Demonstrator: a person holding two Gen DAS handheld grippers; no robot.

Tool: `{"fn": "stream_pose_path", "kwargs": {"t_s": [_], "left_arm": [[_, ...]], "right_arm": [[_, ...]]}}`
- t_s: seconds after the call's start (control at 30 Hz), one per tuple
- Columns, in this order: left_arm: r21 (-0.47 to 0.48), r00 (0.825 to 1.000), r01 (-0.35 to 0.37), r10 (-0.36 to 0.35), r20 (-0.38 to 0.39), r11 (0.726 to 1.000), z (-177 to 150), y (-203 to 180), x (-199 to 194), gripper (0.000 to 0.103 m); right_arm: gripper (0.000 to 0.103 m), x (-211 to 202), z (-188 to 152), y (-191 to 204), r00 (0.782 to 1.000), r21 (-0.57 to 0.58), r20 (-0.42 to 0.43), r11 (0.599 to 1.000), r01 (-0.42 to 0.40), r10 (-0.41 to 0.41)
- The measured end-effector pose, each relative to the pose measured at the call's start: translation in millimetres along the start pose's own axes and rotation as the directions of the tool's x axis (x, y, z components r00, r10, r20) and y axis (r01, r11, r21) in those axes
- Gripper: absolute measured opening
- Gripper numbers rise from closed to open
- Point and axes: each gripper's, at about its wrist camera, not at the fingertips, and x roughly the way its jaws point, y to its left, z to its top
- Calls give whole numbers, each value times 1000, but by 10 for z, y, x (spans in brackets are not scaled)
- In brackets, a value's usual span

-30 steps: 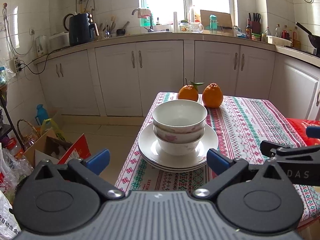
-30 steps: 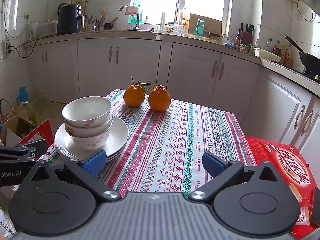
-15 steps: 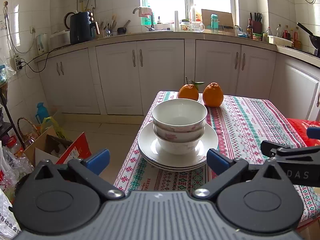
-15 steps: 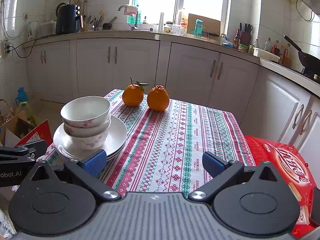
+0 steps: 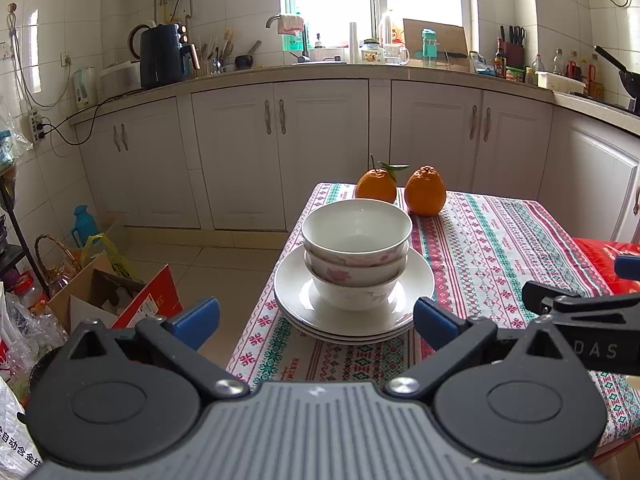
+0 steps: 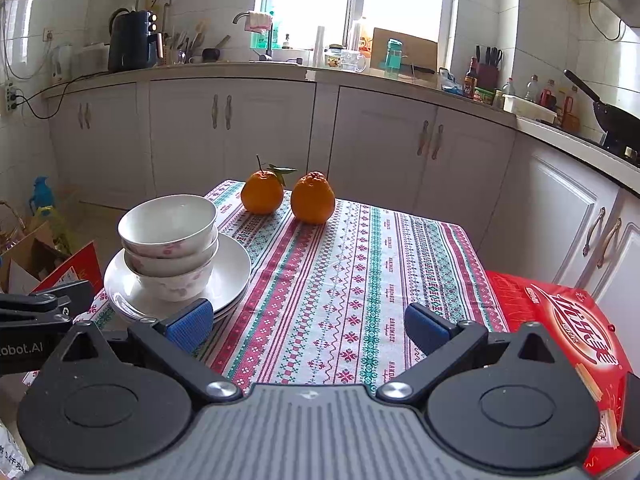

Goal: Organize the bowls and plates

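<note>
My left wrist view looks forward over the near table edge, facing the bowls (image 5: 357,256) closely. My right wrist view sits just beside it, facing the tablecloth (image 6: 360,280). Both share bowls, oranges (image 6: 288,194) and the cabinets beyond.

three bowls (image 5: 356,256), three plates (image 5: 352,320), two oranges (image 5: 400,190)
</note>
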Motion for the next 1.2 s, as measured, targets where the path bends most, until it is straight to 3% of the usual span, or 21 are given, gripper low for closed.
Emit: {"fn": "stream_pose_path", "kwargs": {"t_s": [1.2], "left_arm": [[-3,1000,2,-2,-2,1000,-13,-46,8,102]], "right_arm": [[103,-4,-6,-25,1000,9,-5,1000,9,-9]]}}
